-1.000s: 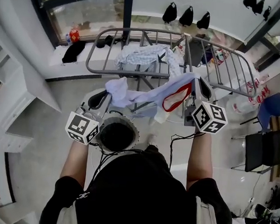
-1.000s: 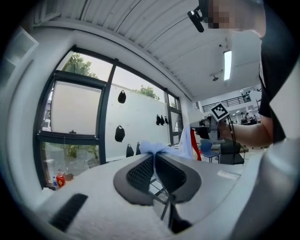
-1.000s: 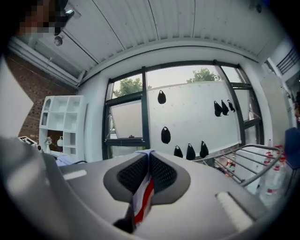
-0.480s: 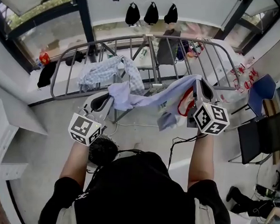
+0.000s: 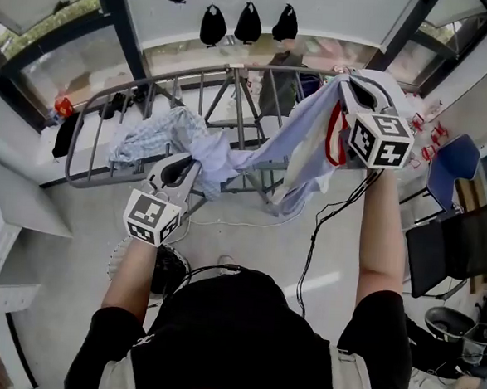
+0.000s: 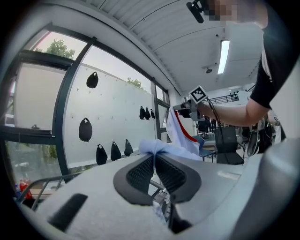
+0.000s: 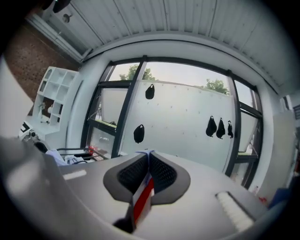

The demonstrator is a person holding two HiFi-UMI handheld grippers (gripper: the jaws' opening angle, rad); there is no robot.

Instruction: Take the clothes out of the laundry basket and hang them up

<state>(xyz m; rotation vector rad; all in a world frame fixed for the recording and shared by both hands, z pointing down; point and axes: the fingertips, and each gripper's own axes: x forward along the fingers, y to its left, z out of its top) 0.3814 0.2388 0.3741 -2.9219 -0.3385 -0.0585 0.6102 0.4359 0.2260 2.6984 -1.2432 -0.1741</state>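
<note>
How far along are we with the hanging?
Done: one blue-and-white checked garment drapes over the grey metal drying rack. In hand: a pale blue shirt with red trim, stretched between the left gripper and right gripper, both shut on it. Left: lay it over a rail; the round laundry basket is mostly hidden.

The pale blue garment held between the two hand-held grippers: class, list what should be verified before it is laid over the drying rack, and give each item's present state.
1. Grip of the left hand-held gripper on the pale blue garment: ok, jaws shut on bunched cloth.
2. Grip of the right hand-held gripper: ok, jaws shut on the garment's red trim.
3. Garment spread flat: not ok, it sags in folds between the grippers.
4. Garment lifted clear of the drying rack: cannot tell from above.
5. Bare rails free beside the checked cloth: ok, open bars show on the rack's right part.
</note>
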